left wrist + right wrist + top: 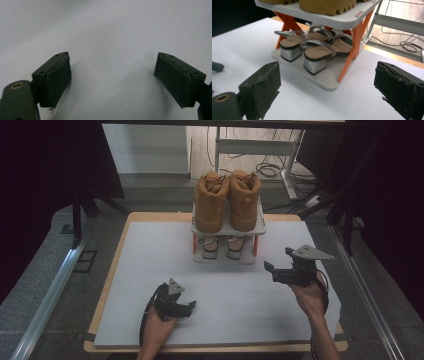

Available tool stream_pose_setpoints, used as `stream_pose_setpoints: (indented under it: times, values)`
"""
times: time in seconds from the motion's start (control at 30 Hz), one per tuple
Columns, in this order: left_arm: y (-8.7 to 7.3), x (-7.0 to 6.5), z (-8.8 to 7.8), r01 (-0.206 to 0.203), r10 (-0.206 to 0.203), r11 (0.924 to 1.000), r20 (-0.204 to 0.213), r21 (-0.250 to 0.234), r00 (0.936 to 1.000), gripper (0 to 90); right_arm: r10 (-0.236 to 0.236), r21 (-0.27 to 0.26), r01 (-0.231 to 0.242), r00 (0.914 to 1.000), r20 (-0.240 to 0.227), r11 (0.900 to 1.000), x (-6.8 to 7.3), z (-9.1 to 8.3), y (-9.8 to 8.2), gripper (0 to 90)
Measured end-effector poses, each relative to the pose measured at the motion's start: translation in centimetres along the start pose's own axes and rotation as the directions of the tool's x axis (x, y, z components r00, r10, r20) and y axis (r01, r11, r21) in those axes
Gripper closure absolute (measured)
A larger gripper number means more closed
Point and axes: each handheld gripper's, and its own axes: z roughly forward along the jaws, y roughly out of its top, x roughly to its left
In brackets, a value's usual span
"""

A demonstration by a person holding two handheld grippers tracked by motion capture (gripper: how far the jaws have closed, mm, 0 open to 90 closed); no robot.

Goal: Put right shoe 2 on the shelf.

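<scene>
1. We see the right gripper [327, 82] with its jaws spread wide and nothing between them; they frame the white surface, with the heeled sandals [312, 53] in the upper middle of the right gripper view.
2. The left gripper [112, 77] also stands wide open and empty, low over the bare white mat [107, 30].
3. In the high view, the left gripper [192, 306] sits at lower centre-left and the right gripper [272, 262] at centre-right, near the shoe rack [260, 226].
4. The white mat [150, 285] covers a wooden table [112, 285]; beyond it we see grey floor, dark curtains and cables.
5. The right gripper view shows the rack's orange legs [355, 45] and the sandals on the lower shelf; the high view shows the tan boots [227, 200] on top.
6. The sandals look silver-strapped, though the view is dim.
</scene>
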Motion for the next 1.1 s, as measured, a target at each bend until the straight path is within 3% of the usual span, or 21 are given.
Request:
stream_pose_setpoints:
  times: [1.1]
  values:
    - [0.0, 0.0, 0.0, -0.001, 0.001, 1.0, 0.0, 0.002, 1.0, 14.1, 0.027, 0.113, -0.033, 0.9981, 0.055, 0.993, -1.5, -2.5, -6.4, 0.6]
